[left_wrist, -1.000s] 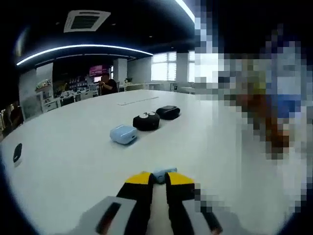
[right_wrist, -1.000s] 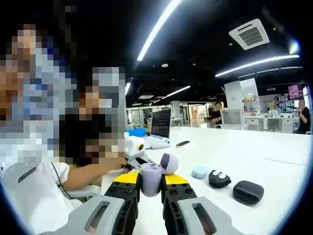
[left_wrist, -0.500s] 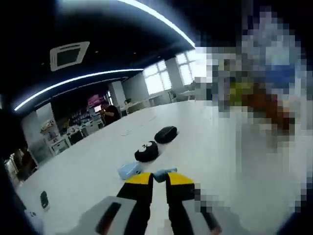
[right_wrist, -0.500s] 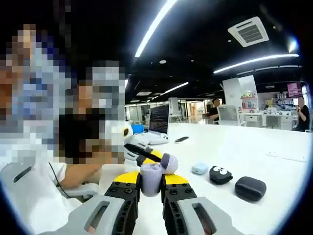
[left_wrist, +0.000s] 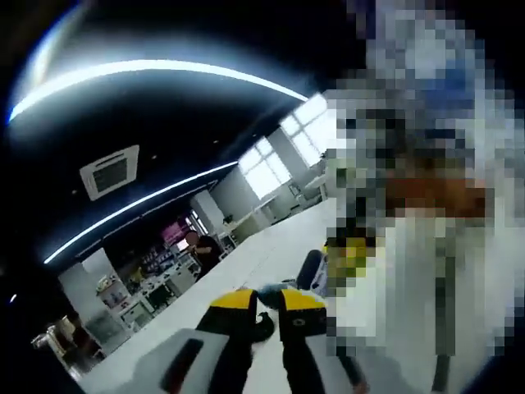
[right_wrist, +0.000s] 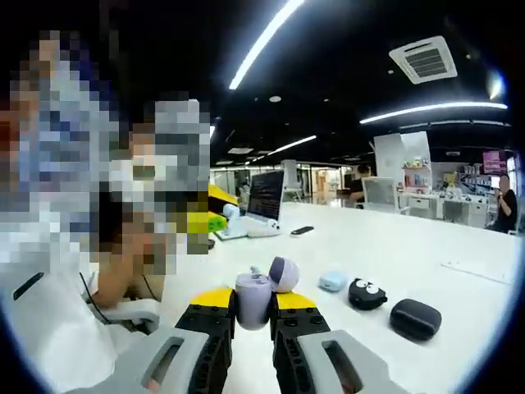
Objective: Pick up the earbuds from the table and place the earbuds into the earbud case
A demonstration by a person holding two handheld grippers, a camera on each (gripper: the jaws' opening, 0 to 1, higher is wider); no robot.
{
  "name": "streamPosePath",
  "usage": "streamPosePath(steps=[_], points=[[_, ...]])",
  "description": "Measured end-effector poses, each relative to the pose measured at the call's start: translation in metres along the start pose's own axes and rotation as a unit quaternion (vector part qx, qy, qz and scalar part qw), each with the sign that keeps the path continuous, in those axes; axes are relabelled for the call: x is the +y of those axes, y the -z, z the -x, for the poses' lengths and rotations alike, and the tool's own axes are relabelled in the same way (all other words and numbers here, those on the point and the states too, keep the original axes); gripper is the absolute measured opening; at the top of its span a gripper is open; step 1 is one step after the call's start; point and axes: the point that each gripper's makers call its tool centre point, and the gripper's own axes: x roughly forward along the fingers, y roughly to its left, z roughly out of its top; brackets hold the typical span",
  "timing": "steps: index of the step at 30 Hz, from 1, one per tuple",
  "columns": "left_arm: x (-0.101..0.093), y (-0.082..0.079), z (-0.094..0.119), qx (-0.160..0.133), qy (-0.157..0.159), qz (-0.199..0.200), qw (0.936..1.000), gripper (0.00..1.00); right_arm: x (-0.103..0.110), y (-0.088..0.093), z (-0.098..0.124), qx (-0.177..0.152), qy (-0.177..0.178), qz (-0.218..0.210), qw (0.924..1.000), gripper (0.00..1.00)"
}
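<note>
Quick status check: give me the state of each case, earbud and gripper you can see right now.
right gripper: shut on purple earbud case
purple earbud case: lid open, held upright
left gripper: shut on light blue earbud
light blue earbud: pinched at jaw tips
blue case: closed, on table
black googly-eyed case: closed
dark oval case: closed

Left hand-held gripper (left_wrist: 267, 305) now tilted upward.

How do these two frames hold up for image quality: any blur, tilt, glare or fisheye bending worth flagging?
Left gripper view: strongly rolled and smeared, ceiling light strips bent into arcs, windows blown out white. Right gripper view: level and sharper; the open purple earbud case between the jaws and the three cases on the table read clearly, though the ceiling strip glares and curves near the edge.
</note>
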Motion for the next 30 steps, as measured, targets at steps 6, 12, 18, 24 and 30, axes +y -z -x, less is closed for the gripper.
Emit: streamPosePath(steps=[6,12,18,24,30], points=[[-0.017,0.003,-0.012,0.024,0.003,-0.063,0.9977,0.13,0.003,0.006,-0.007,0.018,0.005,0.022,0.9996,0.16],[-0.025,0.013,-0.018,0.043,0.009,-0.102,0.9938,0.13,0.005,0.007,-0.008,0.023,0.001,0.028,0.9993,0.16],[-0.034,0.003,-0.022,0.030,0.010,-0.090,0.9954,0.13,0.005,0.013,-0.015,0.040,0.021,0.069,0.9966,0.16],[-0.046,0.006,-0.029,0.041,0.019,-0.115,0.9923,0.13,0.009,0.015,-0.017,0.045,0.015,0.056,0.9973,0.16],[-0.044,0.012,-0.031,0.057,0.008,-0.138,0.9887,0.13,0.009,0.017,-0.018,0.047,0.016,0.056,0.9972,0.16]])
